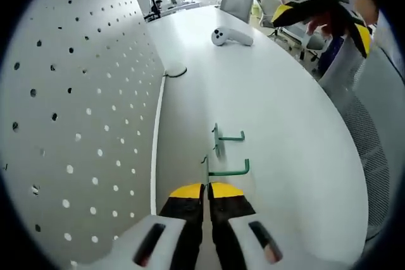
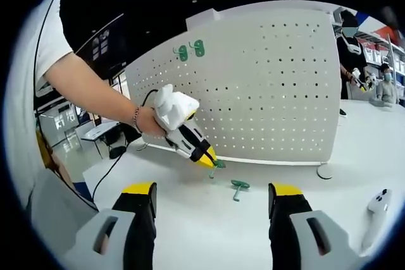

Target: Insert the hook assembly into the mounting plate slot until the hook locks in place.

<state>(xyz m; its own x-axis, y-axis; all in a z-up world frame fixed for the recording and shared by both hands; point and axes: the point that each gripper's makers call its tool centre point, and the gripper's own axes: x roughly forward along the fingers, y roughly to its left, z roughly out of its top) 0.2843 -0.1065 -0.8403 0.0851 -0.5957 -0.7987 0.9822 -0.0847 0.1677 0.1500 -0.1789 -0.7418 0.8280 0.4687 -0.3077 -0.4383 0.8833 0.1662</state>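
I am seeing the nearer hook (image 1: 218,170) partly hiding behind my left gripper (image 1: 206,191), its grip too small to tell.

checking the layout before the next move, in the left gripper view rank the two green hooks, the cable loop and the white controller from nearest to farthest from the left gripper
1. Near green hook: at the tips of the left gripper, its jaws closed together.
2. Second green hook: just beyond, on the table.
3. Cable loop: farther, by the pegboard's foot.
4. White controller: farthest, up the table.
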